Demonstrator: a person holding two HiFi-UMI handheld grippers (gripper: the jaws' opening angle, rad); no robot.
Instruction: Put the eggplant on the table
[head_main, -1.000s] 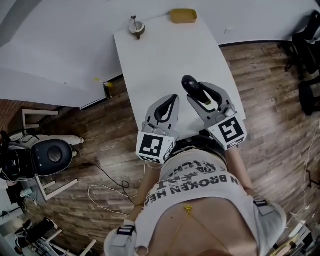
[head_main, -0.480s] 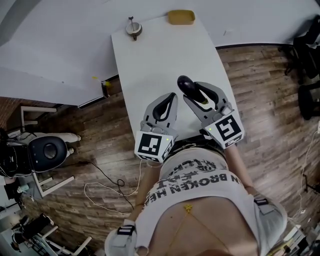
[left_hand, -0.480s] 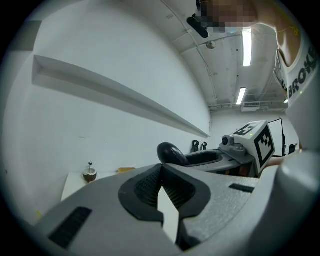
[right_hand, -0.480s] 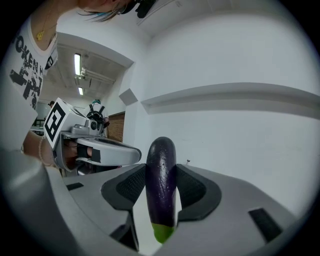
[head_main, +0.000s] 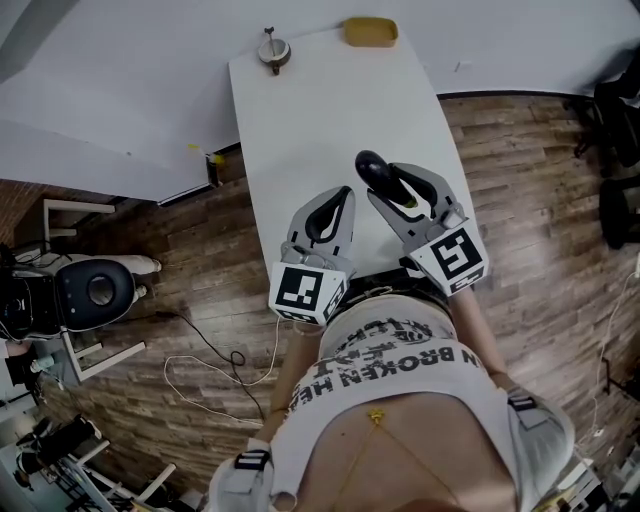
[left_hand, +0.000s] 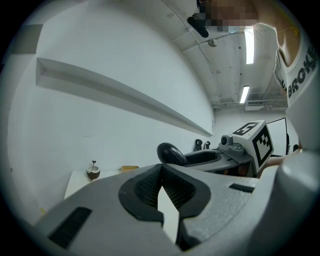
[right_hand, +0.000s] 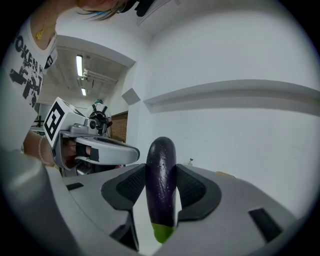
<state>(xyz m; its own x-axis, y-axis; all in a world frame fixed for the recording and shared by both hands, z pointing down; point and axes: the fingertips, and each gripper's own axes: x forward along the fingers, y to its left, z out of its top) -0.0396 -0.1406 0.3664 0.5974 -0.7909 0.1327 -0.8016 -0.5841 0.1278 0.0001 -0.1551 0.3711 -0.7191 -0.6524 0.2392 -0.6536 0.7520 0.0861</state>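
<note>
- Your right gripper has its jaws clamped on the eggplant, with one ribbed pad pressed to each flank at about mid-length
- The eggplant's long axis runs along the line the jaws point: its dark rounded end sticks out ahead of the jaw tips, and its green stem end sits back toward your hand
- The counter lies below the eggplant, which is held over the near half, right of centre, nose toward the far end; I cannot tell how much air is under it
- The coming move, as I judge it, is straight down; the gripper points close to level with a slight nose-down tilt, so the dark end would likely touch first unless you flatten the wrist
- Your left gripper has its jaws closed tip to tip on nothing; it sits just beside the right one, on its left and a little nearer your body, so the placing falls to your right hand alone
- Both grippers are held close in front of your waist, angled slightly toward each other
- The yellow dish at the far end is well apart from the bare patch under the eggplant
</note>
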